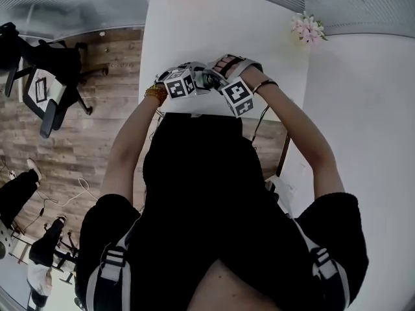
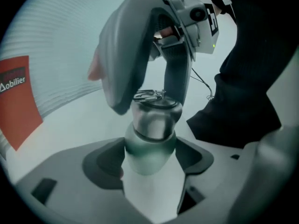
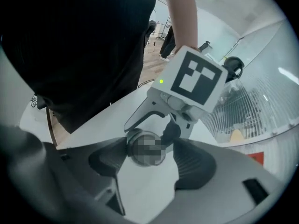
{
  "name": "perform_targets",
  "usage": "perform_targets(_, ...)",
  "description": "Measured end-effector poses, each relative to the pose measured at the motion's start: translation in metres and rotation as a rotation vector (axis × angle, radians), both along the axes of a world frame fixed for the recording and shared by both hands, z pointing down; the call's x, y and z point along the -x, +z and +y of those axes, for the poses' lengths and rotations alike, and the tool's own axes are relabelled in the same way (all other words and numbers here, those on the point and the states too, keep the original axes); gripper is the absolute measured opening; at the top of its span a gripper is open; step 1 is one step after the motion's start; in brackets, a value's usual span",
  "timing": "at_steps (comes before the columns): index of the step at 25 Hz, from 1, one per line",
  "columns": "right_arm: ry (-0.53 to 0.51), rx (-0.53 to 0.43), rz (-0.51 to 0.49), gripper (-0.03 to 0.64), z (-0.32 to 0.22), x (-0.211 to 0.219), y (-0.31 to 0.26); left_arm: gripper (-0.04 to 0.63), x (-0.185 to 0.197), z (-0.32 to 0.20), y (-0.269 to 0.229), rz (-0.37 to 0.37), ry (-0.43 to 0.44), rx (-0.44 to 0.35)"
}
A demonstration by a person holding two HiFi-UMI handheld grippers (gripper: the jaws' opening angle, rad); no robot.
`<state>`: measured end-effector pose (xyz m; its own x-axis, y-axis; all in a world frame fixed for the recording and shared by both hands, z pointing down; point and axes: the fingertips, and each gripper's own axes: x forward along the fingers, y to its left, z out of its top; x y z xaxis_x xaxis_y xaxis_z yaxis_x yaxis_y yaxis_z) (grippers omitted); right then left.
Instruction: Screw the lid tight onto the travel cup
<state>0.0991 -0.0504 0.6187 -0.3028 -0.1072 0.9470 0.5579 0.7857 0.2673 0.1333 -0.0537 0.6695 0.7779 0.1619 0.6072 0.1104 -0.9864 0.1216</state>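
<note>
- The left gripper (image 2: 150, 167) has its jaws closed on the cup (image 2: 148, 146), one pad on each side of the green body, below the lid.
- The cup is held over the near edge of the white surface (image 1: 214, 37), close in front of the person (image 1: 214, 193).
- The silver lid (image 2: 156, 112) sits on top of the cup.
- The right gripper (image 3: 150, 164) comes at the lid from above. Its jaws stand wide apart with the lid between them.
- One right pad lies just beside the lid's rim and a gap shows at the other, so the lid is not gripped.
- In the head view the two grippers are close together.
- Pink flowers (image 1: 308, 28) lie at the surface's far right, well apart from the cup.
</note>
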Motion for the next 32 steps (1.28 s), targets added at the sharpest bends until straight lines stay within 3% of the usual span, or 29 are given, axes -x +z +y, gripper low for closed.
perform_targets(3, 0.055, 0.021, 0.031, 0.280, 0.002, -0.002, 0.009, 0.344, 0.000, 0.000, -0.001, 0.001, -0.010, -0.001)
perform_targets(7, 0.204, 0.072, -0.014, 0.278, 0.001, -0.004, 0.009, 0.344, -0.001, 0.000, -0.002, 0.032, -0.074, 0.006)
perform_targets(12, 0.429, 0.134, -0.079, 0.277, -0.003, -0.003, 0.004, 0.344, -0.002, 0.001, -0.002, 0.069, -0.188, 0.007)
perform_targets(19, 0.680, 0.139, -0.126, 0.276, -0.004, -0.007, 0.004, 0.342, -0.002, 0.003, -0.004, 0.106, -0.357, -0.022)
perform_targets(26, 1.012, 0.186, -0.190, 0.275, -0.013, -0.013, 0.003, 0.341, -0.003, 0.001, -0.004, 0.133, -0.516, -0.014)
perform_targets(29, 1.003, 0.185, -0.233, 0.279, -0.009, -0.008, 0.002, 0.341, -0.001, 0.003, -0.002, 0.134, -0.481, -0.022)
perform_targets(32, 0.757, 0.168, -0.239, 0.319, 0.002, -0.005, -0.004, 0.342, 0.006, 0.007, 0.003, 0.107, -0.351, -0.067)
